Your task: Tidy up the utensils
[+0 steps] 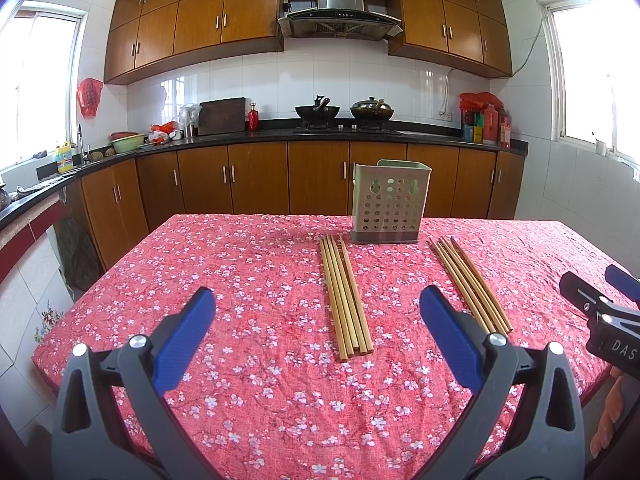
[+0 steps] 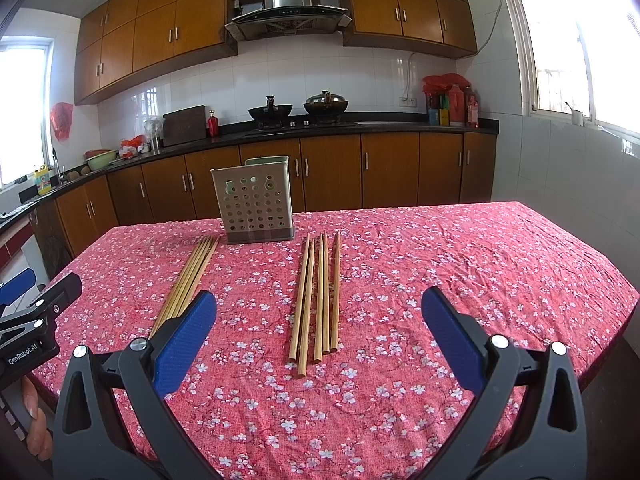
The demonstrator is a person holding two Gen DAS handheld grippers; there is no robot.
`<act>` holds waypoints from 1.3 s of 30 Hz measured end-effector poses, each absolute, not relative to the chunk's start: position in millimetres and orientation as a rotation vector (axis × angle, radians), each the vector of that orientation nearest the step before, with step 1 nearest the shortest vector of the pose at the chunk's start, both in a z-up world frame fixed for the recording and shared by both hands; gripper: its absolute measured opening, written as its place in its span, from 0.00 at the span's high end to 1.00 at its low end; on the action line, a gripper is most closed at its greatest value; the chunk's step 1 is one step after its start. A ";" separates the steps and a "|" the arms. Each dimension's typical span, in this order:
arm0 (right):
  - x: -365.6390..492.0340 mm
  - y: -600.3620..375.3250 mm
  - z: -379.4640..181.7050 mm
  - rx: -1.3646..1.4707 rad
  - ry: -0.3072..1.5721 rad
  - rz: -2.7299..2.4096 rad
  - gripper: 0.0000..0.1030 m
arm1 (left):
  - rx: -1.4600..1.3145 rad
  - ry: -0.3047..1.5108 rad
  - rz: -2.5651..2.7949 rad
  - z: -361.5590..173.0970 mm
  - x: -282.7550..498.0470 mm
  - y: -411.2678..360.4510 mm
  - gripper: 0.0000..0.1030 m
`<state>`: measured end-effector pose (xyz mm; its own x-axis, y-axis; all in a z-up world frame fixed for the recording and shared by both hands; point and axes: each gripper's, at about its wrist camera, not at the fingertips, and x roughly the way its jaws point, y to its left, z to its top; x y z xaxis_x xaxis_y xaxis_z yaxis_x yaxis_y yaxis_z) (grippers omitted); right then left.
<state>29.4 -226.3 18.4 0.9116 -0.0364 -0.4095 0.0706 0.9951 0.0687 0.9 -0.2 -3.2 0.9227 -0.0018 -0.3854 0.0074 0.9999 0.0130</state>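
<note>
Two bundles of wooden chopsticks lie on the red floral tablecloth (image 1: 248,320). The left bundle (image 1: 346,296) lies ahead of my left gripper (image 1: 318,300), which is open and empty above the table. The right bundle (image 2: 316,296) lies spread ahead of my right gripper (image 2: 318,300), also open and empty. A pale green perforated utensil holder (image 1: 390,202) stands upright at the table's far side, behind both bundles; it also shows in the right wrist view (image 2: 254,200). The left bundle shows in the right wrist view (image 2: 188,280), the right bundle in the left wrist view (image 1: 470,284).
The right gripper's body (image 1: 600,312) shows at the right edge of the left view; the left gripper's body (image 2: 32,320) shows at the left edge of the right view. Kitchen counter (image 1: 280,136) with woks (image 1: 318,111) runs behind the table.
</note>
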 end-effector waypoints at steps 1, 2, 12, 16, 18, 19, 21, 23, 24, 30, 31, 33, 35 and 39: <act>29.4 -226.3 18.4 0.083 0.420 -0.055 0.02 | 0.014 0.396 -0.005 -3.5 0.7 -0.3 0.04; 29.4 -226.4 18.4 0.083 0.420 -0.055 0.02 | 0.014 0.396 -0.004 -3.6 0.5 -0.6 0.04; 30.7 -226.8 20.2 0.084 0.422 -0.055 0.02 | 0.015 0.396 -0.004 -3.4 0.9 -0.3 0.04; 29.9 -225.9 21.0 0.085 0.423 -0.055 0.02 | 0.015 0.399 -0.002 -4.6 1.5 -0.6 0.04; 30.7 -225.8 20.8 0.089 0.431 -0.055 0.02 | 0.012 0.412 0.003 -7.1 3.8 -0.4 0.04; 31.2 -226.4 19.7 0.094 0.437 -0.053 0.02 | 0.010 0.427 0.009 -9.2 6.4 -0.1 0.04; 36.7 -230.1 12.9 0.110 0.461 -0.051 0.02 | 0.013 0.461 0.031 -15.0 14.1 0.8 0.04; 45.2 -236.0 2.7 0.127 0.501 -0.064 0.02 | 0.020 0.509 0.062 -22.4 24.7 3.2 0.04; 49.4 -238.3 1.1 0.132 0.514 -0.079 0.02 | 0.021 0.525 0.073 -24.3 28.5 4.5 0.04; 92.1 -262.1 -18.4 0.175 0.660 -0.137 0.18 | 0.011 0.659 0.129 -42.4 65.5 19.6 0.04; 102.5 -265.7 -21.5 0.173 0.692 -0.144 0.28 | -0.002 0.690 0.132 -45.3 73.8 23.3 0.04; 123.4 -271.2 -28.8 0.191 0.761 -0.140 0.41 | -0.024 0.736 0.138 -49.7 87.3 29.7 0.04; 141.4 -275.2 -36.1 0.232 0.819 -0.116 0.52 | -0.038 0.764 0.139 -53.1 99.9 34.8 0.04; 165.0 -271.7 -45.9 0.261 0.880 -0.067 0.67 | -0.031 0.778 0.107 -54.5 116.1 34.2 0.08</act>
